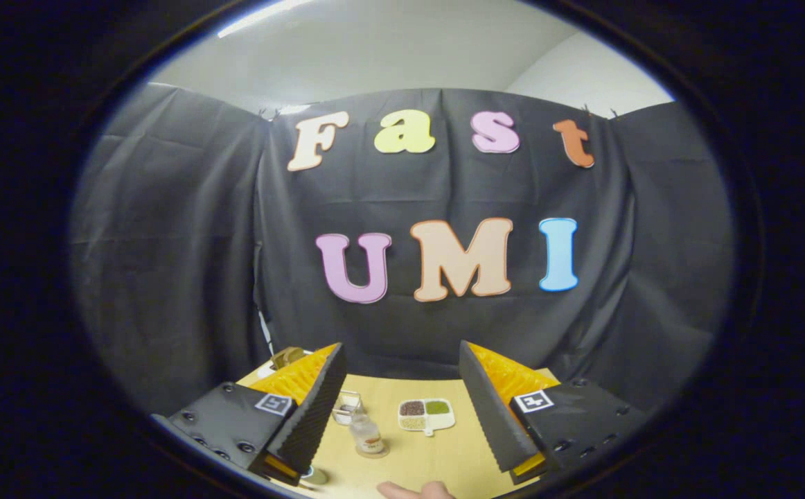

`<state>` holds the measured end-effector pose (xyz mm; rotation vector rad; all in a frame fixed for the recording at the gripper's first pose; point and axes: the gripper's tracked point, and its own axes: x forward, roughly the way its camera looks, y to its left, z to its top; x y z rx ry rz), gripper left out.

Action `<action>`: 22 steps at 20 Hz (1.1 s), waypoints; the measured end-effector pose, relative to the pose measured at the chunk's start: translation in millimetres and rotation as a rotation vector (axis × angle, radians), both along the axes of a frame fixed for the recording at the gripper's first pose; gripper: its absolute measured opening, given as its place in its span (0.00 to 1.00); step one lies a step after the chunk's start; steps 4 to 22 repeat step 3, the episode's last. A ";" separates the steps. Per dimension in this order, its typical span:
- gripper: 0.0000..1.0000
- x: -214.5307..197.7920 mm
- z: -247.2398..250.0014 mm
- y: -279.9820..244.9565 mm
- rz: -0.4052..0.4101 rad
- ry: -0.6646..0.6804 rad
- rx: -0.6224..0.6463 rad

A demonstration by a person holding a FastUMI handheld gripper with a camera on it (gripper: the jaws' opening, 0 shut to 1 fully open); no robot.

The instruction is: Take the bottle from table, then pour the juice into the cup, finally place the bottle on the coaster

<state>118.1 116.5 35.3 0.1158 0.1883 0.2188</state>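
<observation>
Tongs (pixel 402 388) spread wide, grasping nothing; between them on the surface (pixel 444 457), a small bottle (pixel 366 436) on a coaster (pixel 373 453), a glass cup (pixel 347 407), a divided dish (pixel 426 415) of grains

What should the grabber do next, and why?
Probably dip down and forward toward the bottle. The gripper is open and high above the table, holding nothing, and the bottle stands between and ahead of its fingers, beside the cup.

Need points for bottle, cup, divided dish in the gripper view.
bottle (pixel 366 435): gripper view, on its clear body, between the open fingers.
cup (pixel 347 408): gripper view, on its rim, just behind the bottle.
divided dish (pixel 426 415): gripper view, on its middle.
</observation>
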 end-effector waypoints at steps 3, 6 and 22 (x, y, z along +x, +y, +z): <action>1.00 -6.9 6.8 -20.7 -0.016 -0.015 0.001; 1.00 -6.9 6.8 -20.7 -0.016 -0.015 0.001; 1.00 -6.9 6.8 -20.7 -0.016 -0.015 0.001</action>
